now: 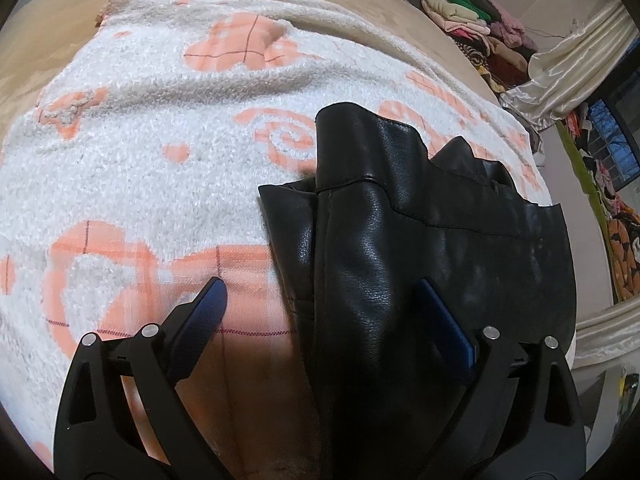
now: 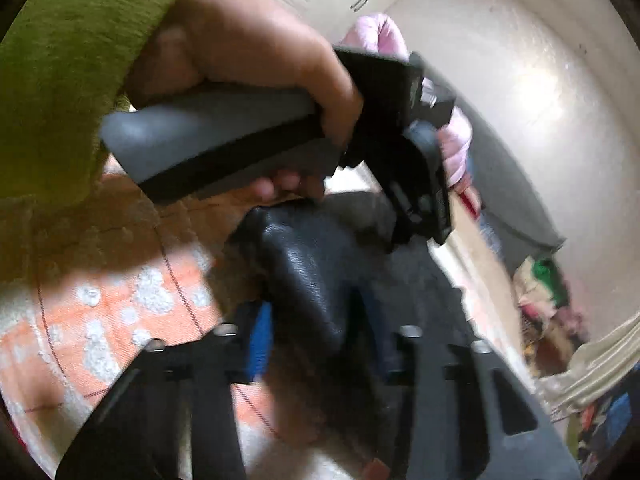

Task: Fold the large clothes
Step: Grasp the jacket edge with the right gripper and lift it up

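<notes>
A black leather garment (image 1: 400,220) lies bunched on a white towel blanket with orange patterns (image 1: 160,160). My left gripper (image 1: 320,286) hovers over the garment's left edge with its blue fingers spread wide. One finger is over the blanket and the other over the leather, and neither presses on it. The right wrist view is blurred. There my right gripper (image 2: 320,328) has a raised fold of the leather garment (image 2: 308,256) pinched between its blue pads (image 2: 260,336). A hand (image 2: 248,48) in a green sleeve (image 2: 68,60) holds the left gripper's handle (image 2: 216,140) just above that fold.
The blanket covers a tan bed (image 1: 360,0). A pile of mixed clothes (image 1: 472,20) sits at the bed's far right, beside a cream curtain (image 1: 560,68). A colourful patterned cloth (image 1: 624,240) hangs at the right edge. A pink garment (image 2: 384,36) lies behind the hand.
</notes>
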Demonstrator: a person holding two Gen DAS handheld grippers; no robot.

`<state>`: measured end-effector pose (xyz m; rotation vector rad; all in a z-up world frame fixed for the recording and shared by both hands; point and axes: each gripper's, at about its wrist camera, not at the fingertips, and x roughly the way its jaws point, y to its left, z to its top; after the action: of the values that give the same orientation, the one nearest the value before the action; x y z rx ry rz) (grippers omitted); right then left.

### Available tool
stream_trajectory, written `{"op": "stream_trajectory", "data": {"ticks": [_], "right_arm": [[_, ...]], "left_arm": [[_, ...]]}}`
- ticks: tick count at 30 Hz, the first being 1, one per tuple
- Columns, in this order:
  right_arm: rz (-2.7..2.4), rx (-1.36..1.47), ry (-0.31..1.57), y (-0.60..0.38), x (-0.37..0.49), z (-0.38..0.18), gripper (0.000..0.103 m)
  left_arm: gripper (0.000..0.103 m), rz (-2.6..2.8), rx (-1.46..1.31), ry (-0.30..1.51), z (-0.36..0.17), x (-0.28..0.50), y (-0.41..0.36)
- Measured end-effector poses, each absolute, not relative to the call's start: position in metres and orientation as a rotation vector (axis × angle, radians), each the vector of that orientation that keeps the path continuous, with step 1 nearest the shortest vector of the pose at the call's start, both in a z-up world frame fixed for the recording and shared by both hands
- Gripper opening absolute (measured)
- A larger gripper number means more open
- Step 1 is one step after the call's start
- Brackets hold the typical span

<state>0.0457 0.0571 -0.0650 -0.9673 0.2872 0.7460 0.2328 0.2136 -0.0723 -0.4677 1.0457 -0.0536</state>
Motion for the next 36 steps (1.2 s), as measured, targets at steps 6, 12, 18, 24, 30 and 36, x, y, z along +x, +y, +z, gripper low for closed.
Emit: {"op": "stream_trajectory", "data": {"ticks": [6,12,18,24,30,36], "right_arm": [[0.742,-0.823,0.284,0.038,0.053,-0.030,0.023],[0.766,-0.575,0.321,-0.003,0.066,0.011,0.020],[0.716,-0.432,0.261,-0.063,0.068,0.050,0.018],[0.645,-0.277,0.268,-0.132,0.084,0.068,0.015],[0.556,-0.233,0.260,-0.188,0.090,0.067,0.014],[0.499,-0.192,0.297,-0.228,0.097,0.057,0.014]], "left_arm": [[0.045,-0.101,-0.537,1.030,-0.060,0.233,0.205],[0.038,-0.110,-0.498,0.915,-0.011,0.228,0.179],[0.039,-0.146,-0.408,0.798,0.050,0.228,0.121],[0.045,-0.186,-0.288,0.759,0.084,0.243,0.045],[0.050,-0.219,-0.193,0.770,0.091,0.263,-0.022],[0.050,-0.245,-0.142,0.786,0.086,0.277,-0.073]]}}
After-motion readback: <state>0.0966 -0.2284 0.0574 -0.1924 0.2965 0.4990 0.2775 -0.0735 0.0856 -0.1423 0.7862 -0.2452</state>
